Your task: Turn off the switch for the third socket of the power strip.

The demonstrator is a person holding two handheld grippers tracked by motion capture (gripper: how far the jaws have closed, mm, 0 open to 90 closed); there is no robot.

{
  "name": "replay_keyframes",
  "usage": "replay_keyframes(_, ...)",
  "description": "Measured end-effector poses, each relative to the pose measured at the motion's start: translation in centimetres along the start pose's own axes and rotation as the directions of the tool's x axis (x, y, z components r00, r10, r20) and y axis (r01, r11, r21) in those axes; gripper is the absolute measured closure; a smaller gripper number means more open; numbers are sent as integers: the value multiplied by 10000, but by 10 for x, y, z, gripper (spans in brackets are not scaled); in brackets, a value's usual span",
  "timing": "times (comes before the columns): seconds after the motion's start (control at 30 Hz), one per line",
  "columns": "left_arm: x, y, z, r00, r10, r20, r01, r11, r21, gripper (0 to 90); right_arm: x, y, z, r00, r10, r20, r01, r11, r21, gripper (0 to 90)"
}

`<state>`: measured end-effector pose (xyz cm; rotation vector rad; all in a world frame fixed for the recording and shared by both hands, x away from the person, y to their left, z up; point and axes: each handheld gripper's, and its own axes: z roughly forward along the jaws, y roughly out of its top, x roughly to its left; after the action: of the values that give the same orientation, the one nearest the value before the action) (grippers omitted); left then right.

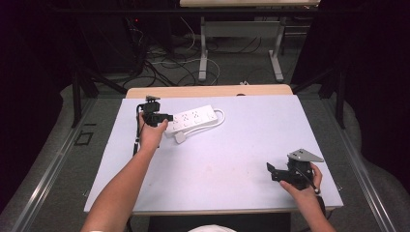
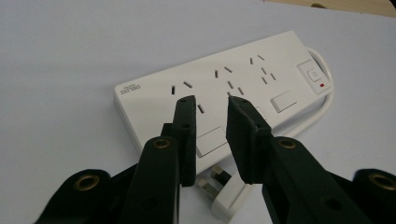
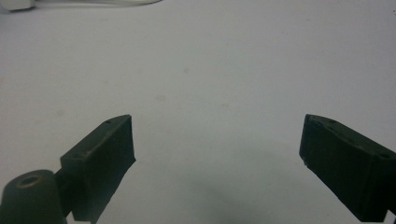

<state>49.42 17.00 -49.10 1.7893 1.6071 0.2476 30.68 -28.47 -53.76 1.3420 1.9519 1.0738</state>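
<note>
A white power strip (image 1: 193, 120) (image 2: 224, 88) lies on the pale table mat (image 1: 217, 164) at the back left, with its switch end to the right. Its white plug (image 1: 180, 137) (image 2: 224, 196) rests against its near side, and the cable (image 1: 220, 118) (image 2: 327, 100) loops round the switch end. My left gripper (image 1: 167, 117) (image 2: 212, 102) hovers over the strip's left end; its jaws stand a narrow gap apart with nothing between them. My right gripper (image 1: 271, 171) (image 3: 217, 123) sits near the front right of the mat, jaws wide apart over bare mat.
The mat covers a wooden table whose far edge (image 1: 208, 91) shows behind the strip. Beyond it stand the legs of another desk (image 1: 203, 58) and loose cables on the floor (image 1: 164, 63). Dark drapes flank both sides.
</note>
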Motion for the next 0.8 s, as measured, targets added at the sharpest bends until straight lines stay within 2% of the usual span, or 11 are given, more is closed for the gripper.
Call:
replay_keyframes(0.03, 1, 0, 1, 10000, 61, -70, -60, 10000, 78, 745, 0, 0, 0, 10000, -17, -31, 17, 10000, 15, 96)
replay_keyframes(0.1, 1, 0, 4, 9999, -96, -95, 96, 10000, -18, 748, 0, 0, 0, 10000, 65, -49, -65, 10000, 31, 97)
replay_keyframes(0.37, 3, -1, 10, 9993, -313, -205, 315, 9994, 109, 777, -1, 0, 0, 9999, 85, -112, -84, 10000, 14, 100)
replay_keyframes(0.8, 0, -5, 22, 9983, -488, -327, 506, 9972, 547, 839, -2, -1, 1, 9999, 103, -79, -103, 9999, 9, 104)
